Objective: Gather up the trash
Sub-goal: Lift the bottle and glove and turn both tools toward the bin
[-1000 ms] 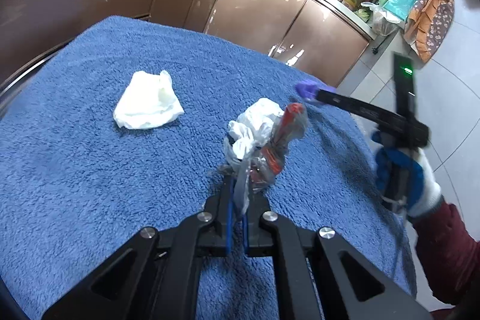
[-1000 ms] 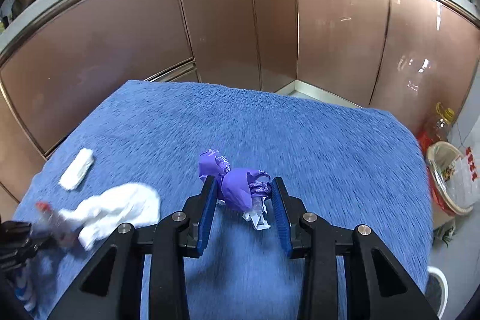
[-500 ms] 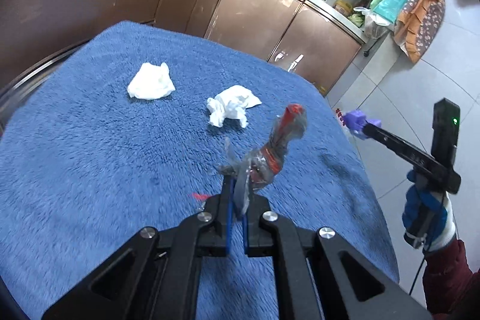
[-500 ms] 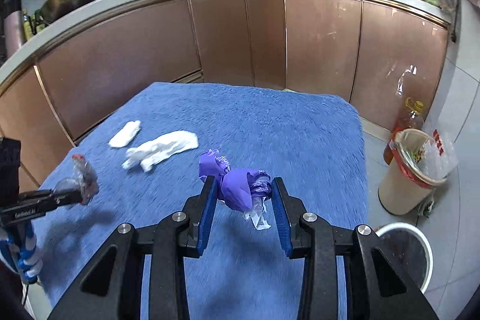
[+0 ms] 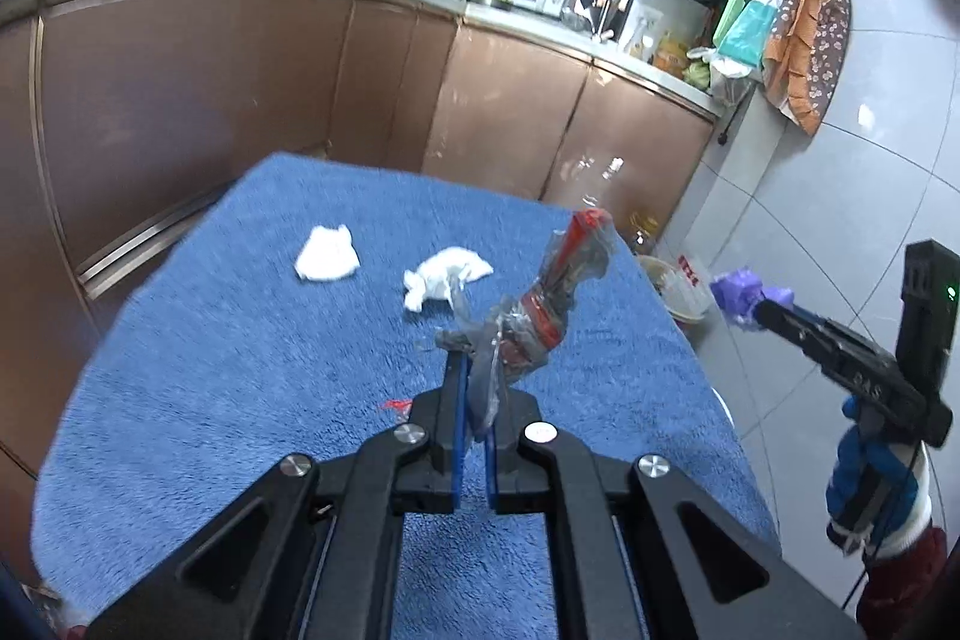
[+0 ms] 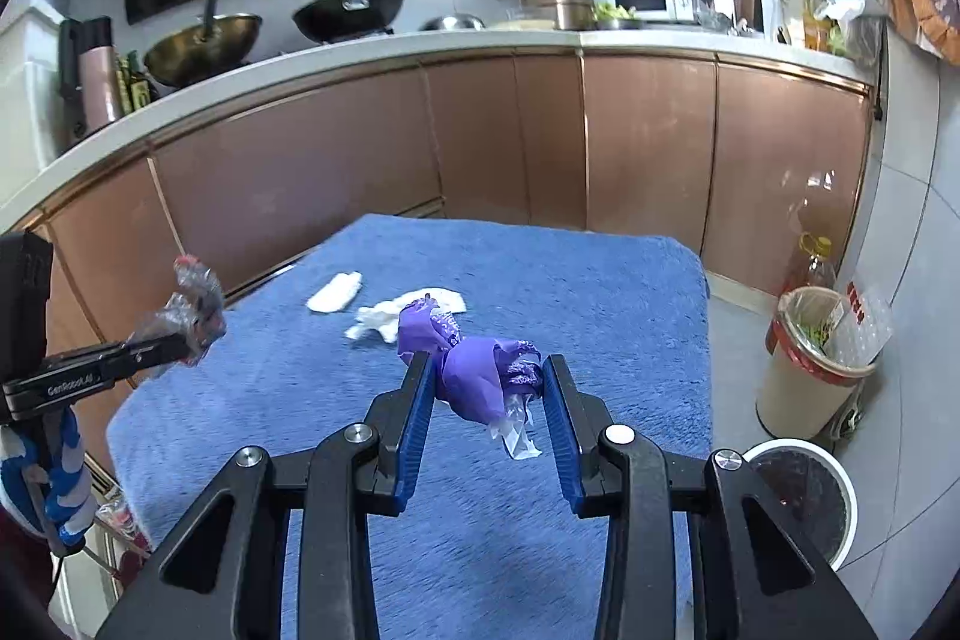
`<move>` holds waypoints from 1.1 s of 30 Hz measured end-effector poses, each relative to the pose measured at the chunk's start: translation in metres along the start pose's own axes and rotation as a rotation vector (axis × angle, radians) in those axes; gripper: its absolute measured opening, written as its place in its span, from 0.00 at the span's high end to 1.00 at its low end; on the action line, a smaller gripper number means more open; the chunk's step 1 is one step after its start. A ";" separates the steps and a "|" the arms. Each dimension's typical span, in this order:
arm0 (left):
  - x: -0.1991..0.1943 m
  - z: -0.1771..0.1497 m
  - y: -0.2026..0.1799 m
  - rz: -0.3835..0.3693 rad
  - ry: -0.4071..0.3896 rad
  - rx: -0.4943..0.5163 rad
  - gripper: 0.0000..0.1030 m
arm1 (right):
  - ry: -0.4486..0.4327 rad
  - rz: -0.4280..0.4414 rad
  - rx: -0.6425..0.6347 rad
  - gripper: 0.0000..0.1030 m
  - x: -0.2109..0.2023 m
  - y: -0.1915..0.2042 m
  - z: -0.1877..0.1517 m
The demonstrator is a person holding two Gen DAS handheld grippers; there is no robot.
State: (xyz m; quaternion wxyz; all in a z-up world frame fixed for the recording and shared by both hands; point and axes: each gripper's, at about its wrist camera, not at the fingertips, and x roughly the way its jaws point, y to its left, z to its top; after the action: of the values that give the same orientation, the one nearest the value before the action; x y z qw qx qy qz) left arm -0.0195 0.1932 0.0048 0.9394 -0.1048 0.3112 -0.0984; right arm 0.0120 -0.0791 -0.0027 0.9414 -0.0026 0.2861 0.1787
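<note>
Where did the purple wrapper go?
The purple wrapper is pinched in the right gripper, held up above the blue towel. In the left wrist view it shows at the right, near the beige trash bin on the floor.

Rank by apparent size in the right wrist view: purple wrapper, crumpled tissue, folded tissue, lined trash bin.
1. lined trash bin, clearly largest.
2. purple wrapper in the right gripper; it sits close to the lens, so this is inflated.
3. crumpled tissue, partly hidden by the wrapper.
4. folded tissue, smallest.
</note>
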 end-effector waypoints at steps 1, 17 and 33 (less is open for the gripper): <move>-0.006 0.001 -0.005 0.011 -0.014 0.007 0.96 | -0.008 0.005 -0.003 0.65 -0.005 0.004 -0.001; -0.053 -0.003 -0.080 0.146 -0.148 0.132 0.96 | -0.111 0.042 0.007 0.65 -0.069 0.018 -0.008; -0.050 0.004 -0.111 0.168 -0.169 0.217 0.96 | -0.118 0.044 0.065 0.65 -0.071 -0.003 -0.014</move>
State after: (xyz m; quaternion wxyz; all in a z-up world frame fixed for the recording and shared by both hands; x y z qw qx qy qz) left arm -0.0693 0.1001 0.0646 0.9729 0.0156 0.2265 -0.0431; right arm -0.0490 -0.1070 0.0239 0.9520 0.0449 0.2357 0.1899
